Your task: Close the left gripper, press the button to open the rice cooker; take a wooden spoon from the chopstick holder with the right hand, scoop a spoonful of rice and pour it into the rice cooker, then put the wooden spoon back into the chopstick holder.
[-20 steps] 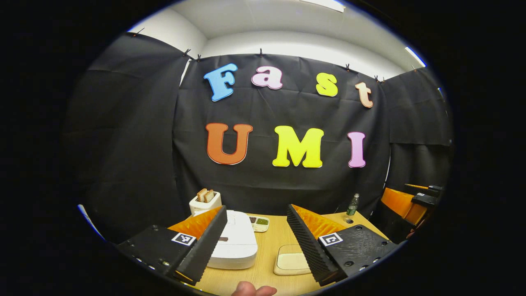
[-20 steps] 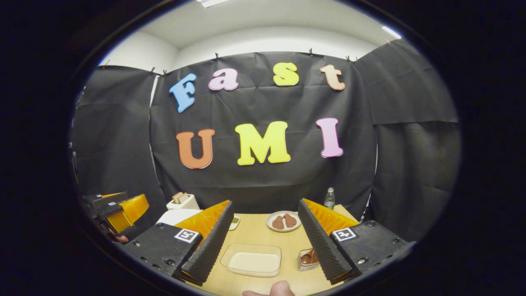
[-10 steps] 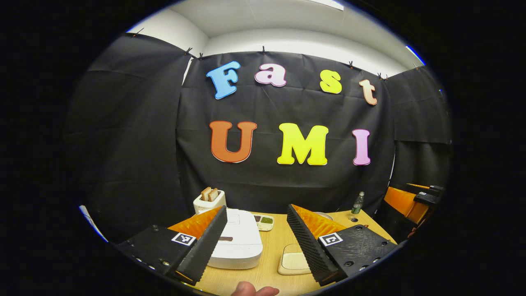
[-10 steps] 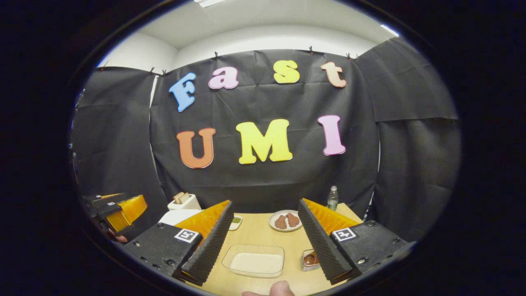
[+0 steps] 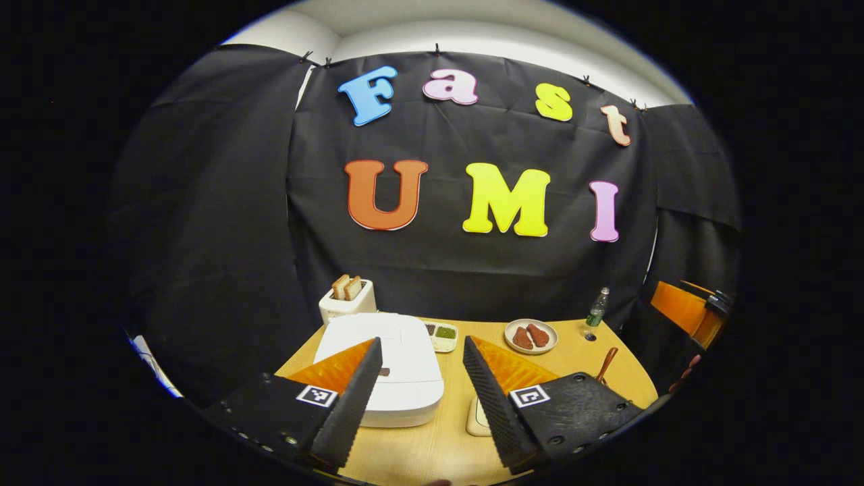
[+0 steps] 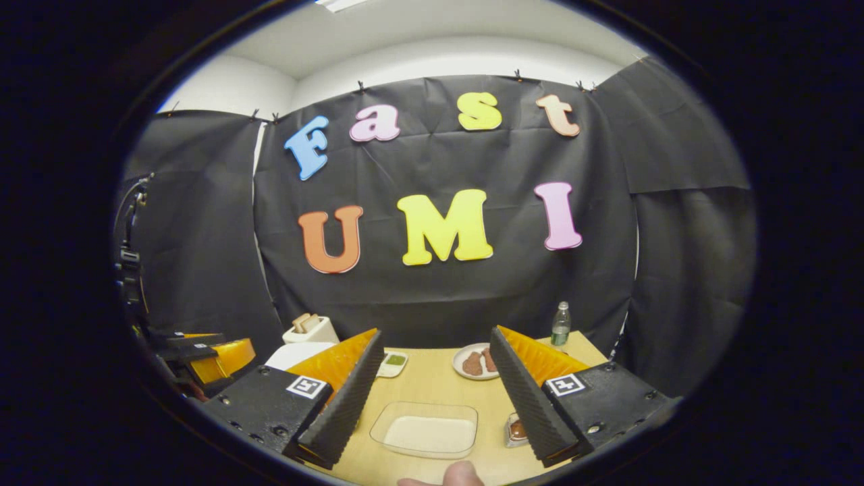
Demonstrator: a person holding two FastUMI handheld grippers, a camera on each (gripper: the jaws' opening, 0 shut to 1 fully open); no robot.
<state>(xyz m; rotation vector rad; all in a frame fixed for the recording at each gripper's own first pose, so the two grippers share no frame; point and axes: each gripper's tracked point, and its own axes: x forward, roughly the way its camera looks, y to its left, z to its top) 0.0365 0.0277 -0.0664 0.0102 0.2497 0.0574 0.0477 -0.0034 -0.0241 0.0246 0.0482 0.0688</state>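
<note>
Item: my left gripper (image 5: 420, 398), nearest in the left gripper view. Its jaws stood wide apart and held nothing; it hung above the near edge of the wooden table (image 5: 418, 452).

Item: my right gripper (image 6: 432, 398), nearest in the right gripper view. Jaws likewise wide, nothing between them. A fingertip (image 6: 459, 474) of the holding hand showed at the bottom edge.

Item: rice cooker (image 5: 395, 368), white, lid down, on the table just beyond my left finger, which overlapped its near left side. A small dark button (image 5: 384, 371) sat on its lid.

Item: clear rice tray (image 6: 426, 432), shallow, holding white rice, on the table between my right gripper's fingers in the right gripper view.

Item: chopstick holder (image 6: 516, 430), partly hidden behind my right finger; contents hard to tell there. In the left gripper view a wooden spoon (image 5: 605, 364) handle rose tilted at the table's right side.

Item: small divided dish (image 5: 443, 335), just behind the cooker.

Item: plate (image 5: 531, 336) with two brown pieces, farther back.

Item: toaster (image 5: 347, 301) with two slices upright, at the back left.

Item: bottle (image 5: 596, 308), upright, at the back right corner.
</note>
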